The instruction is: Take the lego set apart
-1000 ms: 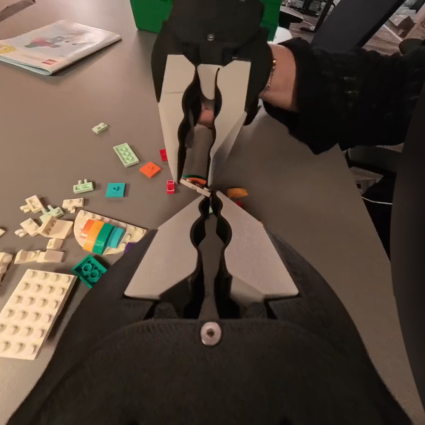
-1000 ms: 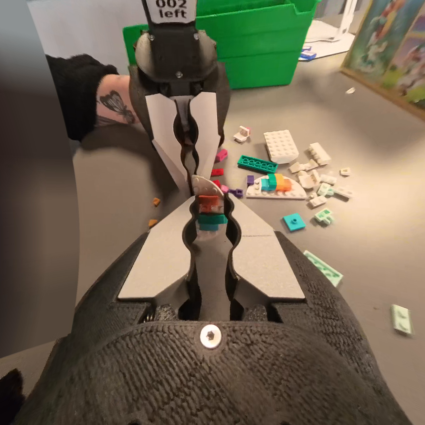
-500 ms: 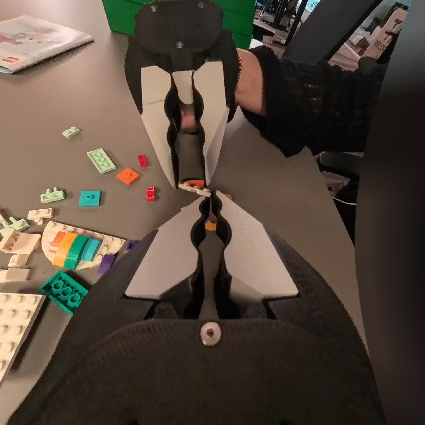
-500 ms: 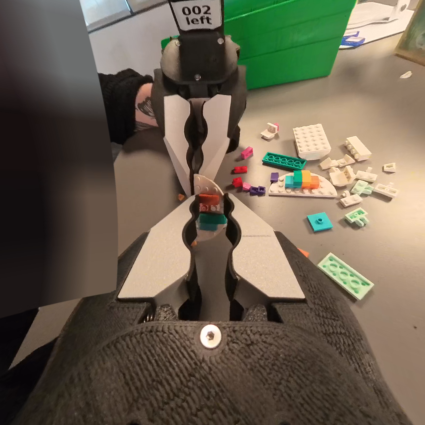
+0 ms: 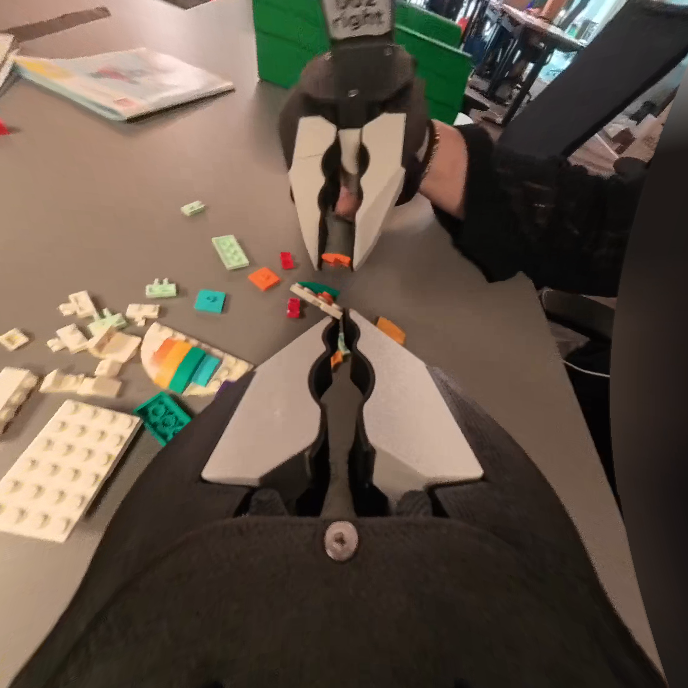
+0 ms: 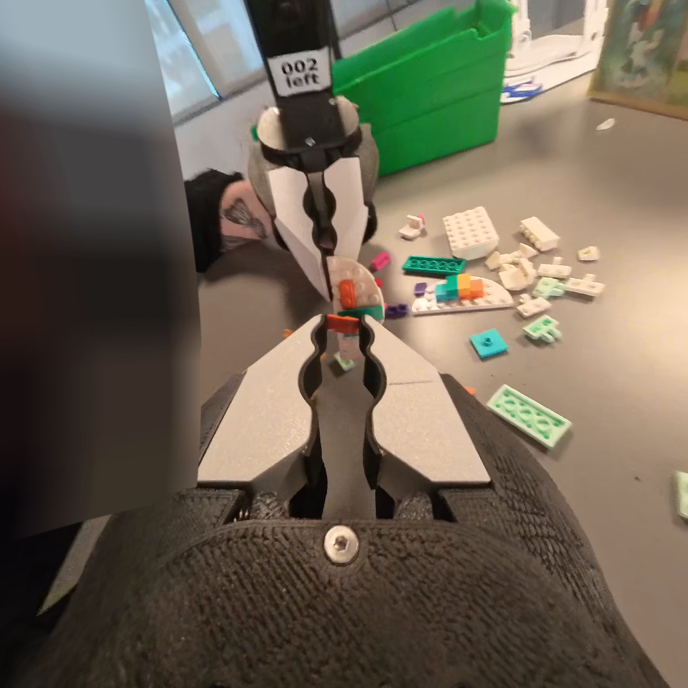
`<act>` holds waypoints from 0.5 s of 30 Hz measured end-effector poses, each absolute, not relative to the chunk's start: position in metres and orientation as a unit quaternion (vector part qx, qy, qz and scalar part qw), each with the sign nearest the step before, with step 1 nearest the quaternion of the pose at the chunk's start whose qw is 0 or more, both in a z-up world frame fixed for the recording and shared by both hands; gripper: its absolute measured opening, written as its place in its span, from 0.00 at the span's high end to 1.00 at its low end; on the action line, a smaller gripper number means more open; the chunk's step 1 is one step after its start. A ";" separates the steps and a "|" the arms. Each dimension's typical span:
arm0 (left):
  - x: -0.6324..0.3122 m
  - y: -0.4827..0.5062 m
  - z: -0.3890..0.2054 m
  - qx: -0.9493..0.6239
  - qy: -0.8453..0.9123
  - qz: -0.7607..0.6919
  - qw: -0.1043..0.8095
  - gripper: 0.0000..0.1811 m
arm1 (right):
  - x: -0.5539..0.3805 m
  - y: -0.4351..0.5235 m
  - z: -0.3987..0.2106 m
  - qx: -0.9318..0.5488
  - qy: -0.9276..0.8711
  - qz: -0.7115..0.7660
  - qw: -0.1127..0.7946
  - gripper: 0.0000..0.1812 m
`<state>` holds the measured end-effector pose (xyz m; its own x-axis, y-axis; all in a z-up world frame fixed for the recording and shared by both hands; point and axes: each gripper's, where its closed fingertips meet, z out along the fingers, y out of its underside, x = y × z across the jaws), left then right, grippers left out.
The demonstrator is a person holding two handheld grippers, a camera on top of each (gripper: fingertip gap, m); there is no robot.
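Observation:
My left gripper (image 5: 345,318) is shut on the edge of a small white half-round plate (image 5: 316,301) and holds it above the grey table. In the right wrist view the plate (image 6: 359,277) stands on edge in the left gripper (image 6: 331,283), with an orange brick (image 6: 347,292) and a dark green piece (image 6: 363,312) on it. My right gripper (image 6: 342,320) is shut on a red-orange piece (image 6: 340,323), a short gap below the plate. In the left wrist view the right gripper (image 5: 336,266) holds this orange piece (image 5: 336,259) apart from the plate.
Loose bricks lie on the table: a second half-round plate with coloured bricks (image 5: 186,363), a large white plate (image 5: 56,469), a mint plate (image 6: 528,415), a teal tile (image 6: 487,342). A green bin (image 6: 428,93) and a booklet (image 5: 123,82) stand at the back. The table edge runs along the right side of the left wrist view. Both grippers' tips are close together, under 4 cm apart. The right tips stand about 8 centimeters off the teal tile (image 6: 487,342). It turns up in the left wrist view (image 5: 209,298) as well.
The two grippers have drawn apart. The red-orange piece has come off the half-round plate and stays in my right gripper. The plate stays in my left gripper.

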<state>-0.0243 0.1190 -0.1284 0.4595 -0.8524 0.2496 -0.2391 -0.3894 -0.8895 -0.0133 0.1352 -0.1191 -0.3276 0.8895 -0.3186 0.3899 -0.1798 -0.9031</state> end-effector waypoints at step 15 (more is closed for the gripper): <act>-0.033 0.129 -0.137 -0.772 0.326 -0.371 0.399 0.99 | -0.035 0.138 -0.121 -0.499 -0.672 0.366 0.407 0.91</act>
